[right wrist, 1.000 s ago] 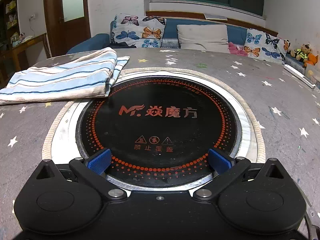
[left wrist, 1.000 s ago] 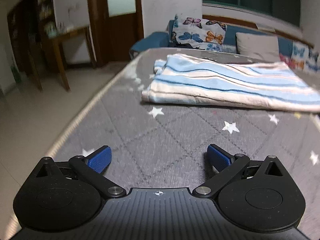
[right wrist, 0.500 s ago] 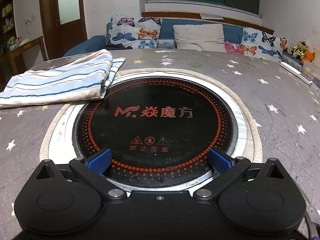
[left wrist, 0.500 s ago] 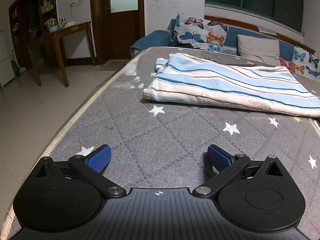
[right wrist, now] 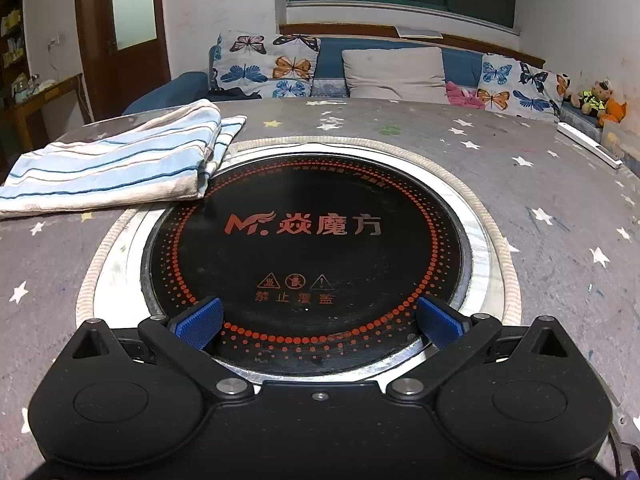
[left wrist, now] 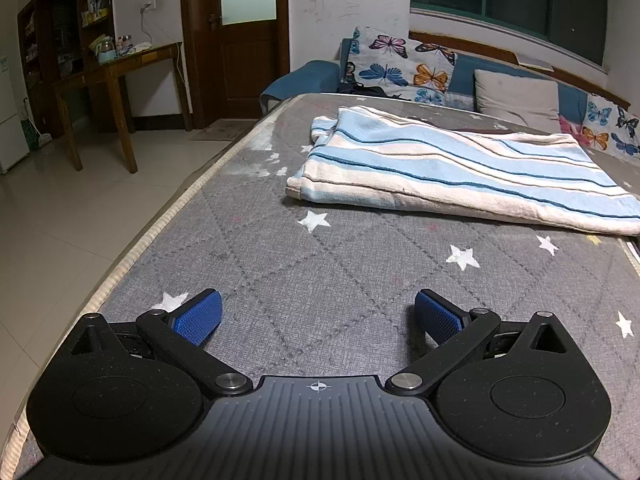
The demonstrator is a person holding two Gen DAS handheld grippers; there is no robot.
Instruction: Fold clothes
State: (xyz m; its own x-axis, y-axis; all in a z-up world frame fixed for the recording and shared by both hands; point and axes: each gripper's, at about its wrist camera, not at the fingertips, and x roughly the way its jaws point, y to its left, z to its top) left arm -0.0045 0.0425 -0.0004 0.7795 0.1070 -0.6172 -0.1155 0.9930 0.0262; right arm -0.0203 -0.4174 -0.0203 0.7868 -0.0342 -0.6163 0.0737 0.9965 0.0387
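Observation:
A folded cloth with blue and white stripes (left wrist: 452, 172) lies flat on the grey star-print table cover (left wrist: 320, 264). In the right wrist view the same striped cloth (right wrist: 116, 168) sits at the left, its corner lapping the rim of a round black cooktop (right wrist: 308, 240). My left gripper (left wrist: 318, 314) stands open low over the bare cover, well short of the cloth, with nothing between its blue pads. My right gripper (right wrist: 318, 316) is open above the near edge of the cooktop, also holding nothing.
The table's left edge (left wrist: 132, 256) drops to a tiled floor. A wooden side table (left wrist: 116, 80) and a door (left wrist: 248, 32) stand beyond. A sofa with butterfly cushions (right wrist: 272, 64) and a grey pillow (right wrist: 394, 72) runs behind the table. Soft toys (right wrist: 600, 100) sit at far right.
The left wrist view has swung slightly left and steadied, so the cloth sits further right. The right gripper has drifted a little; the cloth looks unmoved. Both grippers stay open.

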